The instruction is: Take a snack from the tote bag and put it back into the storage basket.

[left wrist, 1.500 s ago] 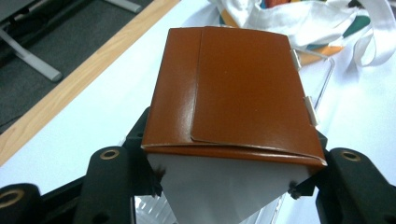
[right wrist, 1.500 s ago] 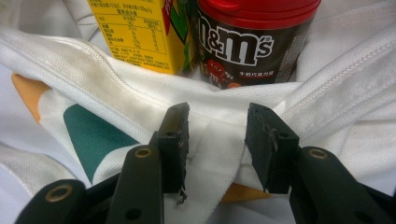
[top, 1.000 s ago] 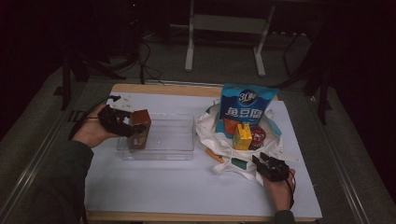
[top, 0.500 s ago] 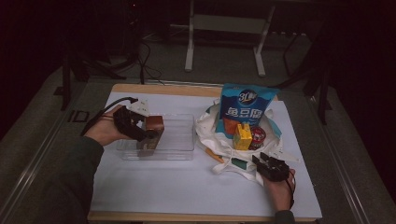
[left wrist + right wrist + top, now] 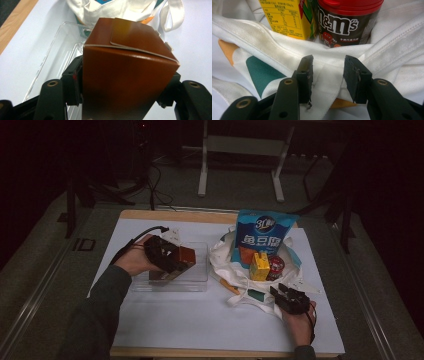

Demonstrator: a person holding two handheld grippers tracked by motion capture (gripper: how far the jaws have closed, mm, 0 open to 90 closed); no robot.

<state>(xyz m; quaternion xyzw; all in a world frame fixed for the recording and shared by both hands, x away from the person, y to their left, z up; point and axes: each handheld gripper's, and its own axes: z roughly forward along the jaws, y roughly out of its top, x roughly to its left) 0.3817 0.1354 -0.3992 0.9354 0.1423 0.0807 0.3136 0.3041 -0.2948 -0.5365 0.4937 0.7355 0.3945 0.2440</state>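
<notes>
My left gripper point(image 5: 181, 261) grips a brown cardboard box point(image 5: 186, 254) over the middle of a clear plastic tray point(image 5: 201, 271). In the left gripper view the box point(image 5: 125, 62) stands between both black pads, which still touch its sides; the jaws have just been opening. My right gripper point(image 5: 278, 292) rests at the near edge of a white cloth bag point(image 5: 224, 254). In the right gripper view its jaws point(image 5: 328, 67) stand apart over a white strap of the bag point(image 5: 387, 50), and nothing is pinched.
Inside the bag stand a blue snack pouch point(image 5: 265, 232), an orange box point(image 5: 245, 255), a yellow carton point(image 5: 259, 266) point(image 5: 284, 17) and an M&M's can point(image 5: 275, 266) point(image 5: 347, 22). White paper covers the wooden table point(image 5: 150, 214). The tray wall point(image 5: 50, 57) lies below the box.
My left hand has carried the brown box rightward, from the tray's left end to its middle. The right hand has stayed where it was.
</notes>
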